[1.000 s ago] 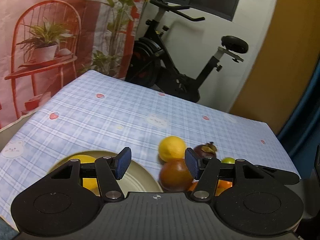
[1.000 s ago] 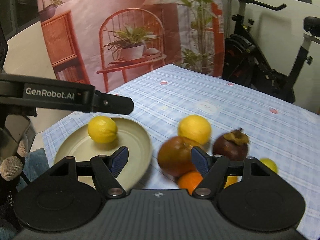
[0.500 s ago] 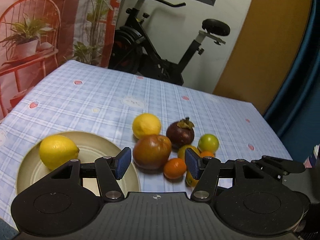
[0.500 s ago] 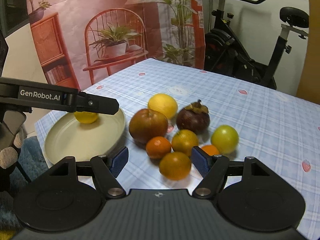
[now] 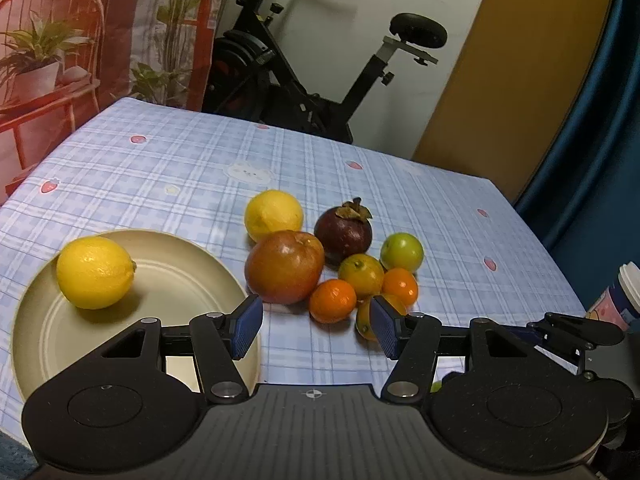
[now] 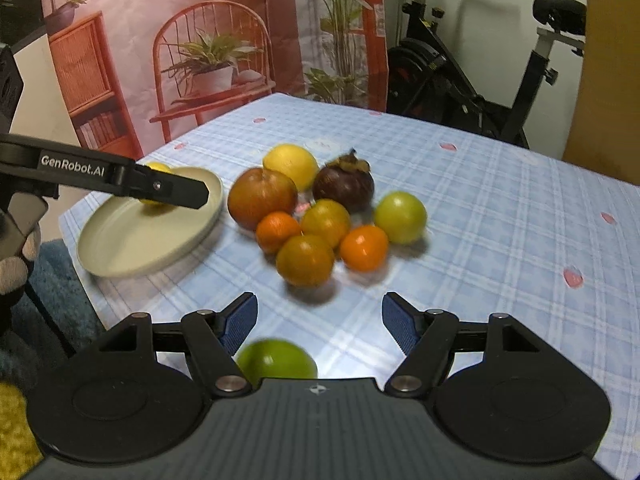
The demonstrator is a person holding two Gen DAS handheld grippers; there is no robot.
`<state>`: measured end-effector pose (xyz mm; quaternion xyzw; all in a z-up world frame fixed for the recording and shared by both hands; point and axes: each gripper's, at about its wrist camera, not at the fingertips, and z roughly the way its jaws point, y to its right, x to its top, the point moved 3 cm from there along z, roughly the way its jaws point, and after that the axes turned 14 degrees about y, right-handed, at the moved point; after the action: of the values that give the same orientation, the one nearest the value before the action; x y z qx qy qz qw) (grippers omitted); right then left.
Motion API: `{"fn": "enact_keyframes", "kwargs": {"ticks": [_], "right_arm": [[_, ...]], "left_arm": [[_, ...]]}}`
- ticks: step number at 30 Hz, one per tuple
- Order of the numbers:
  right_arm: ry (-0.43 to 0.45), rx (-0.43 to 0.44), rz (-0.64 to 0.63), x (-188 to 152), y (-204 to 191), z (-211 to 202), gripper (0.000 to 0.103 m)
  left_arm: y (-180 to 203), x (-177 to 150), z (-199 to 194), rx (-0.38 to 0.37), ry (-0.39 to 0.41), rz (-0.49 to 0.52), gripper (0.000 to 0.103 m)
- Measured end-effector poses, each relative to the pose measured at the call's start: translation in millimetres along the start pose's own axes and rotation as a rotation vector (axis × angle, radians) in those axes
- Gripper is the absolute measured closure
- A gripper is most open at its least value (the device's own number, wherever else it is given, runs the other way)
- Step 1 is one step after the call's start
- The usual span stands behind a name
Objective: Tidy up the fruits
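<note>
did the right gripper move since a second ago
Yes. The right gripper has pulled back from the plate and fruit pile: the red apple now sits well beyond its open jaws.

A blue checked tablecloth dotted with small strawberries and a white bear motif is covering the table. Behind it, a black exercise bike is standing against a white wall, its saddle raised on a grey post. A printed backdrop showing a red chair, potted plants and a wicker cabinet is hanging to the left. A pink lidded paper cup is sitting at the table's right edge, beside a dark blue curtain.
</note>
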<state>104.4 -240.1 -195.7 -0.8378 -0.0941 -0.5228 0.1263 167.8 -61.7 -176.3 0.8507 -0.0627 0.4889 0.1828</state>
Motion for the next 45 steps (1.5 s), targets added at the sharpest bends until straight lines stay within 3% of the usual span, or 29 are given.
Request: {"fn": "enact_keyframes", "kwargs": {"ticks": [9, 15, 33, 39, 45], "right_arm": [[-0.076, 0.072, -0.007, -19.7, -17.2, -4.9, 0.032], [-0.122, 0.079, 0.021, -27.3, -14.7, 1.5, 0.052], [-0.043, 0.087, -0.068, -17.0, -31.4, 39.7, 0.053], [-0.041, 0.099, -0.055, -18.1, -28.5, 41.1, 0.053], [-0.047, 0.094, -0.036, -22.5, -29.7, 46.5, 0.054]], "left_arm": [[6.0, -8.9, 3.7, -0.039, -0.036, -0.001, 0.041], [12.2, -15.2, 6.8, -0.07, -0.061, 0.014, 0.041], [15.4, -38.1, 41.2, -0.217, -0.222, -0.084, 0.044], [24.2, -41.4, 49.5, -0.26, -0.251, -0.071, 0.054], [20.9, -43.2, 53.3, -0.265, -0.243, -0.103, 0.055]]}}
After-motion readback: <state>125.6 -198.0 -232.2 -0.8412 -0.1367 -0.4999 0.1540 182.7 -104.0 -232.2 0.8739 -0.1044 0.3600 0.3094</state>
